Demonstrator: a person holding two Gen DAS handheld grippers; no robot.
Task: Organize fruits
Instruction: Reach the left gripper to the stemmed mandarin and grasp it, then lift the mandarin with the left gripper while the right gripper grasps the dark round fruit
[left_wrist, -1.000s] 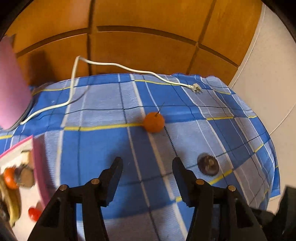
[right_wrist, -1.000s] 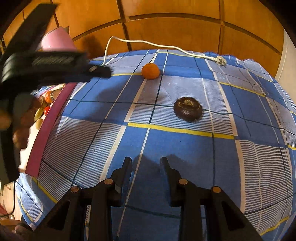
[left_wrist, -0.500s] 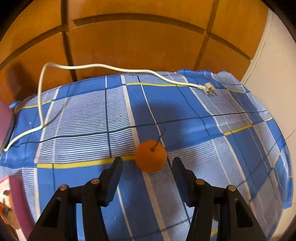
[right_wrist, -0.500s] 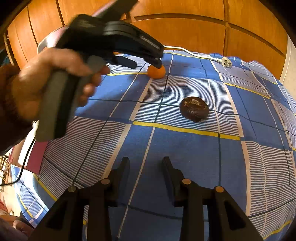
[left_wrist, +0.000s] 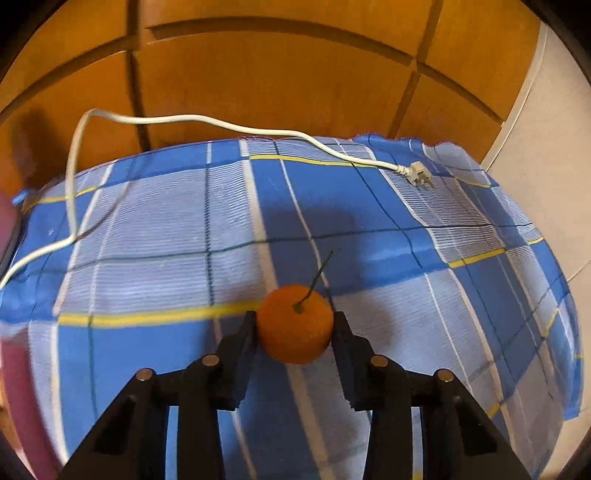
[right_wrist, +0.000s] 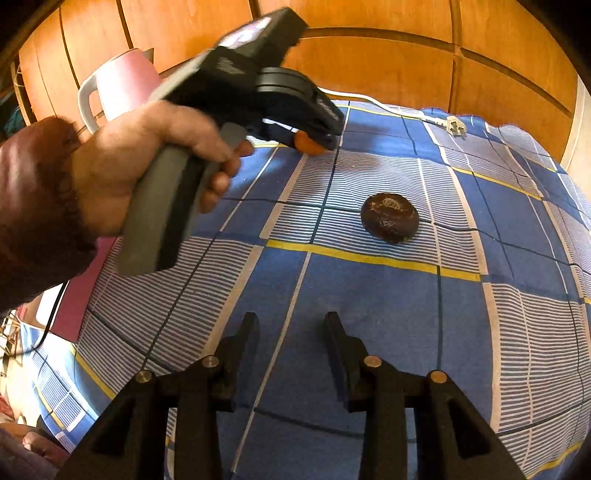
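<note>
A small orange with a thin stem (left_wrist: 294, 328) rests on the blue checked cloth (left_wrist: 166, 229). My left gripper (left_wrist: 293, 320) has a finger on each side of it; its jaws are closing and both pads touch the fruit. From the right wrist view, a person's hand (right_wrist: 140, 162) holds that left gripper (right_wrist: 314, 142) over the orange (right_wrist: 308, 147), which is mostly hidden. A dark brown round fruit (right_wrist: 389, 218) lies alone on the cloth, ahead and to the right of my right gripper (right_wrist: 290, 325). The right gripper stands narrowly open over bare cloth with nothing between its fingers.
A white power cable runs along the far edge of the cloth and ends in a plug (left_wrist: 417, 177). At the back left stands a pink kettle (right_wrist: 122, 88). A dark pink tray edge (right_wrist: 81, 291) lies at the left. Wooden panels rise behind the table.
The left gripper moved forward and down to the orange, and its jaws closed from wide apart onto the fruit. The right gripper stayed in place.
</note>
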